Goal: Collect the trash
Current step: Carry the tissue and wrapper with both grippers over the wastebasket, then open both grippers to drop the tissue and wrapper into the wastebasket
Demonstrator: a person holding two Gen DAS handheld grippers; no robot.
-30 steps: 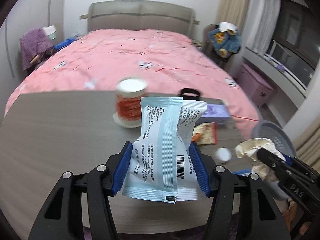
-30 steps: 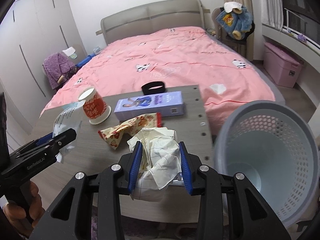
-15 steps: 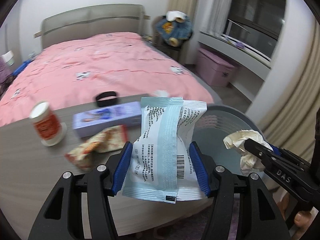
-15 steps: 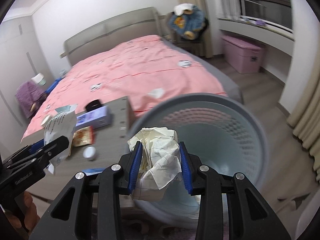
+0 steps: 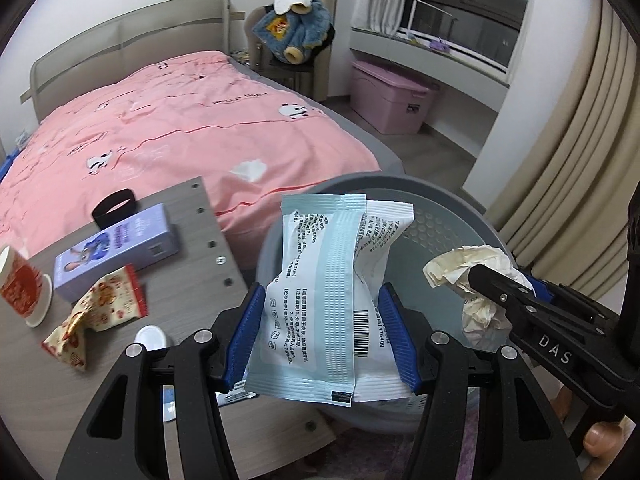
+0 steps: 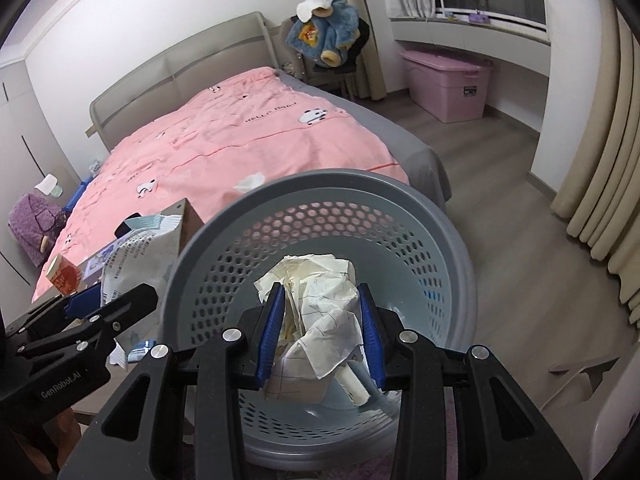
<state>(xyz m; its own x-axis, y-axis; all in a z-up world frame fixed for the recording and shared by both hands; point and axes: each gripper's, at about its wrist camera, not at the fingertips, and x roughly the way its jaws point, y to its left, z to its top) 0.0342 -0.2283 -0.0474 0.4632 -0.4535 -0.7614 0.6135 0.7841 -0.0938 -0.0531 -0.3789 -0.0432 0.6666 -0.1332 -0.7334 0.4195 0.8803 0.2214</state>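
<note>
- Left wrist view: left gripper [image 5: 322,332] clamps a pale blue and white printed wrapper [image 5: 328,296] between its blue pads, the pack upright over the near rim of the grey perforated bin [image 5: 444,216].
- At 3 o'clock, right gripper [image 5: 480,280] holds crumpled paper [image 5: 464,264] above the bin mouth.
- At 9 o'clock, grey table [image 5: 224,248] carries a purple box [image 5: 116,248], a red-and-white cup [image 5: 18,284], a snack wrapper [image 5: 100,304] and a white cap [image 5: 150,338].
- Right wrist view: right gripper [image 6: 322,328] is closed narrowly on the crumpled paper [image 6: 316,304], directly over the bin [image 6: 400,216] interior.
- At 9 o'clock, left gripper [image 6: 116,308] with its wrapper [image 6: 140,252] sits just beside the bin rim.
- At 12 o'clock, pink bed [image 6: 240,136].
</note>
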